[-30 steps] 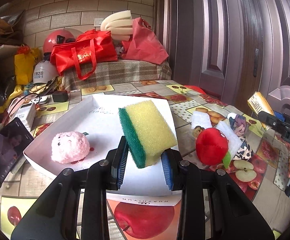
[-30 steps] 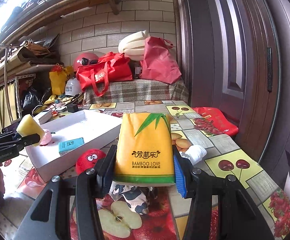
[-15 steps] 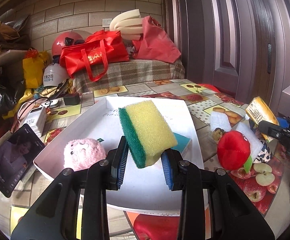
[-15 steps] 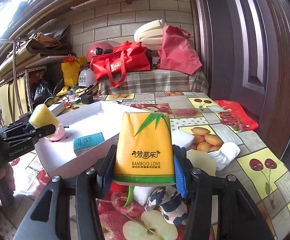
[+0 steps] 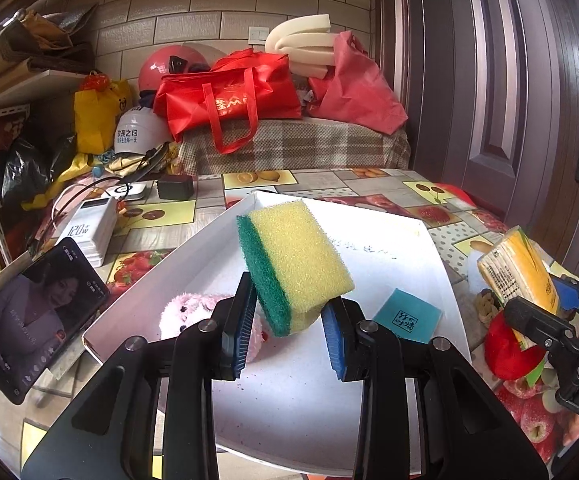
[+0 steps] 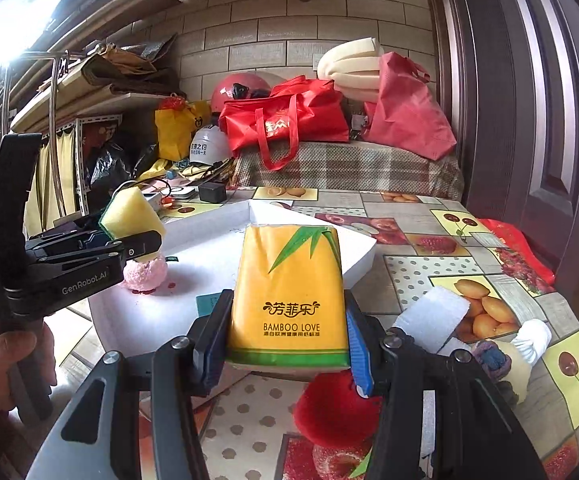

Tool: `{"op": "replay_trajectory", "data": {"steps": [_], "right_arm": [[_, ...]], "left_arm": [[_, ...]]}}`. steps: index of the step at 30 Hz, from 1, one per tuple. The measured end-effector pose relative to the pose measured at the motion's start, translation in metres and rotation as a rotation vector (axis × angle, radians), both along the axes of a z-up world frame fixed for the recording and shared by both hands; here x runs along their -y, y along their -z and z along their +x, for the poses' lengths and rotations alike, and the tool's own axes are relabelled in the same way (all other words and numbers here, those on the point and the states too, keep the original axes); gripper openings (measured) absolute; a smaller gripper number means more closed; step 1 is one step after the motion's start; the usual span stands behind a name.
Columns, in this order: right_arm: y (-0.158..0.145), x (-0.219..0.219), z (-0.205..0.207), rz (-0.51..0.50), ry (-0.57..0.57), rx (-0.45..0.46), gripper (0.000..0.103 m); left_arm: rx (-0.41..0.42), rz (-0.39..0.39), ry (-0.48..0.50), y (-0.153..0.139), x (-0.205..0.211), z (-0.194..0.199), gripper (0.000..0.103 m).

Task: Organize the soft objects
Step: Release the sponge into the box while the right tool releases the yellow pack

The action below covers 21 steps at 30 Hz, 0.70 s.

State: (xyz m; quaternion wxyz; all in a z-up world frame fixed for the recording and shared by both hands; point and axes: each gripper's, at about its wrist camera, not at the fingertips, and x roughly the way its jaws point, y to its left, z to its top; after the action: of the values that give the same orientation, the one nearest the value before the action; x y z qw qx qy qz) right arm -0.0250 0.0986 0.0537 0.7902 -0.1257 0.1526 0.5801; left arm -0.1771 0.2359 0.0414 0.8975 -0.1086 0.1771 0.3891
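My left gripper (image 5: 287,330) is shut on a yellow and green sponge (image 5: 293,264) and holds it above the white tray (image 5: 369,412). A pink plush (image 5: 185,314) and a teal packet (image 5: 407,316) lie in the tray. My right gripper (image 6: 285,342) is shut on a yellow tissue pack (image 6: 289,296) and holds it over the tray's right edge (image 6: 353,256). The left gripper with the sponge (image 6: 129,212) also shows in the right wrist view, above the pink plush (image 6: 145,274). A red plush (image 6: 335,404) lies on the table below the tissue pack.
A phone (image 5: 29,316) stands left of the tray, a power bank (image 5: 89,228) behind it. White socks (image 6: 533,338) and a patterned soft toy lie on the fruit-print tablecloth (image 6: 429,240) at the right. Red bags (image 5: 229,100) and helmets are piled at the back.
Both grippers have moved forward and left over the tray. The sponge is now above the tray's middle, and the tissue pack has come up to the tray's right edge.
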Motion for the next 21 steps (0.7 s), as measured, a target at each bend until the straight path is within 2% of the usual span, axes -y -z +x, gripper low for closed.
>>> {"op": "replay_trajectory", "data": {"steps": [7,14,21], "right_arm": [[0.002,-0.052,-0.01,-0.043,-0.008,-0.003,0.051],[0.004,-0.093,-0.016,-0.082,0.013,0.041,0.051],[0.009,-0.105,0.001,-0.128,0.051,-0.03,0.051]], "left_arm": [[-0.029,0.036,-0.077,-0.001,-0.018,0.009,0.031],[-0.008,0.02,-0.137,0.0,-0.034,0.006,0.031],[-0.006,0.044,-0.149,-0.002,-0.038,0.011,0.032]]}}
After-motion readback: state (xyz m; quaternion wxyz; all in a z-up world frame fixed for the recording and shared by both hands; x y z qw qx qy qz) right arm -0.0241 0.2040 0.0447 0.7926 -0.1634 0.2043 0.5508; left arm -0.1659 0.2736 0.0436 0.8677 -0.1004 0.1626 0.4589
